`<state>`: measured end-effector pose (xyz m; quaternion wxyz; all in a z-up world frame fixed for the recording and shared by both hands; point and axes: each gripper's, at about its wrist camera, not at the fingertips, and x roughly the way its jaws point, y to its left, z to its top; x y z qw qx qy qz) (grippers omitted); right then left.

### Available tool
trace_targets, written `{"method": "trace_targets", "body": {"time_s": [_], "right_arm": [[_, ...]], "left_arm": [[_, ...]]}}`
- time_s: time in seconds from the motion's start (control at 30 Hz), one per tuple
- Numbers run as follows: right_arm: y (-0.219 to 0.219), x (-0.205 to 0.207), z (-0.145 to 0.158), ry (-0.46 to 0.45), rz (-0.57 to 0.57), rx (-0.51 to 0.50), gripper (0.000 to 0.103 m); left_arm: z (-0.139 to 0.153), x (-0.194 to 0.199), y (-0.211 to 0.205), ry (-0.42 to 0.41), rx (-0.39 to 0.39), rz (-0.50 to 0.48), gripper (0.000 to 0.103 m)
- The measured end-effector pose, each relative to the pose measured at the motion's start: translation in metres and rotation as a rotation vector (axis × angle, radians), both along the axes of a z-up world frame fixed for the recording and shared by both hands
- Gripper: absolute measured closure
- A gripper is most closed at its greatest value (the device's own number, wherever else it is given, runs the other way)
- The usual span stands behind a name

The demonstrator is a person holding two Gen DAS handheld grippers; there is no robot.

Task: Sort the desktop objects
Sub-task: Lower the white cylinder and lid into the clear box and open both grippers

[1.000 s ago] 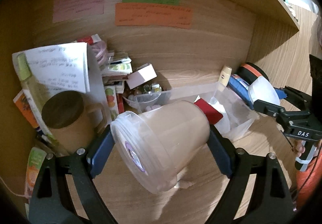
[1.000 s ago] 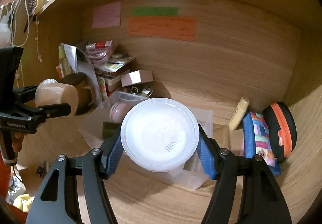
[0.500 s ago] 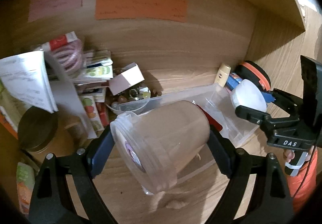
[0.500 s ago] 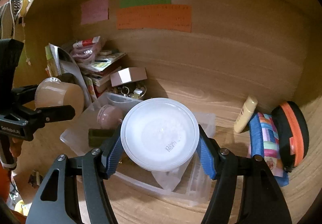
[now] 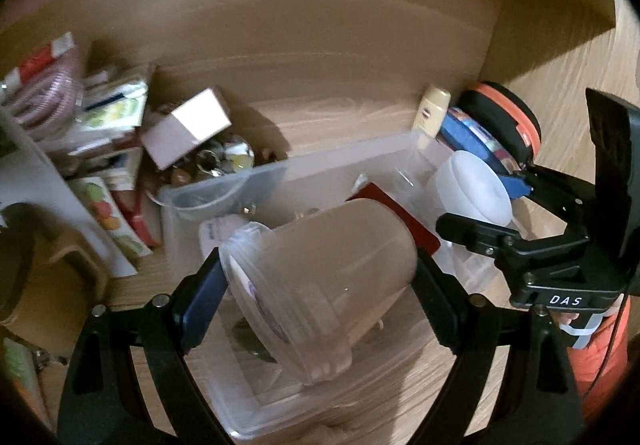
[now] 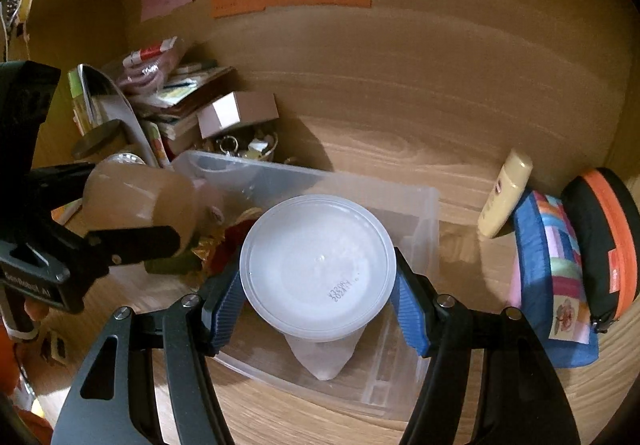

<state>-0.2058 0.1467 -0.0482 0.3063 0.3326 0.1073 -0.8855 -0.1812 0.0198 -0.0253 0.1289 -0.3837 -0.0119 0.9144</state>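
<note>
My left gripper (image 5: pixel 320 285) is shut on a clear plastic jar (image 5: pixel 320 277), tilted with its mouth toward the lower left, held over the clear plastic bin (image 5: pixel 304 173). It also shows in the right wrist view (image 6: pixel 140 201). My right gripper (image 6: pixel 318 273) is shut on a white round lid (image 6: pixel 318 265), held flat over the bin (image 6: pixel 424 213). The lid also shows in the left wrist view (image 5: pixel 472 185). Small items lie in the bin, partly hidden by the jar and lid.
A pile of books and packets (image 6: pixel 168 97), a small cardboard box (image 6: pixel 240 111) and a dish of trinkets (image 6: pixel 244 145) sit at the back left. A cream tube (image 6: pixel 506 197), a colourful pouch (image 6: pixel 556 277) and an orange-rimmed case (image 6: pixel 608 237) stand at the right.
Both grippers moved forward and down over the clear bin, which now looks larger. The jar and lid stay gripped. The left gripper swung right, away from the brown mug.
</note>
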Motion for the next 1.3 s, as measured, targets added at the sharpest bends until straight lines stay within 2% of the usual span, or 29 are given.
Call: {"method": "trace_targets", "body": {"time_s": [0.33, 0.47, 0.57, 0.9, 1.2, 1.3], "right_arm": [[-0.001, -0.006, -0.016, -0.028, -0.004, 0.038, 0.041], [-0.003, -0.006, -0.017, -0.026, 0.003, 0.050, 0.041], [-0.005, -0.005, -0.019, -0.022, 0.010, 0.063, 0.041], [-0.010, -0.004, -0.019, -0.023, 0.022, 0.082, 0.040], [-0.009, -0.004, -0.016, -0.024, 0.031, 0.079, 0.035], [-0.008, -0.003, -0.014, -0.022, 0.037, 0.072, 0.026]], "left_arm": [[-0.025, -0.014, 0.011, -0.039, -0.010, -0.043, 0.014], [-0.028, -0.015, 0.014, -0.056, 0.003, -0.063, 0.014], [-0.029, -0.015, 0.020, -0.053, -0.026, -0.073, 0.014], [-0.028, -0.016, 0.020, -0.047, -0.027, -0.076, 0.013], [-0.027, -0.015, 0.018, -0.054, -0.007, -0.086, 0.011], [-0.021, -0.011, 0.015, -0.043, 0.022, -0.100, 0.009]]}}
